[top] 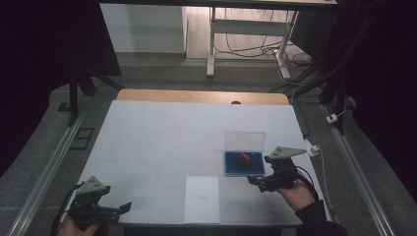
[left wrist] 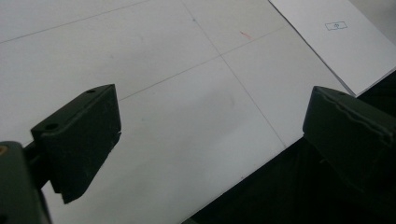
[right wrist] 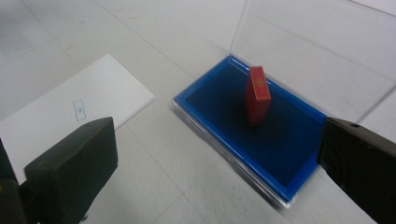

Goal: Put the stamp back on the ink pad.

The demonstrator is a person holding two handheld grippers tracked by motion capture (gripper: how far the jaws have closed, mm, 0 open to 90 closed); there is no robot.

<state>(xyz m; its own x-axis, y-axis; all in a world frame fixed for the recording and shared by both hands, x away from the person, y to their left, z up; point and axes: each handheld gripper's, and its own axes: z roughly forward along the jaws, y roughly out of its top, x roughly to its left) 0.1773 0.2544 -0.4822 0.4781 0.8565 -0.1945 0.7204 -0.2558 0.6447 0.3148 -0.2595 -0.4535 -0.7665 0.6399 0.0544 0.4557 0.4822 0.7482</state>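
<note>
Where the high view looks down on the white table (top: pixel 147 142), the right gripper (top: pixel 257 181) sits just beside the blue ink pad case (top: pixel 244 164), whose clear lid (top: pixel 244 139) stands raised. The left gripper (top: pixel 123 209) rests near the front left corner.

Left gripper view: jaws wide apart over bare table, paper sheet (left wrist: pixel 336 42) beyond.

Right gripper view: jaws apart, red stamp (right wrist: pixel 258 94) upright on the pad.
</note>
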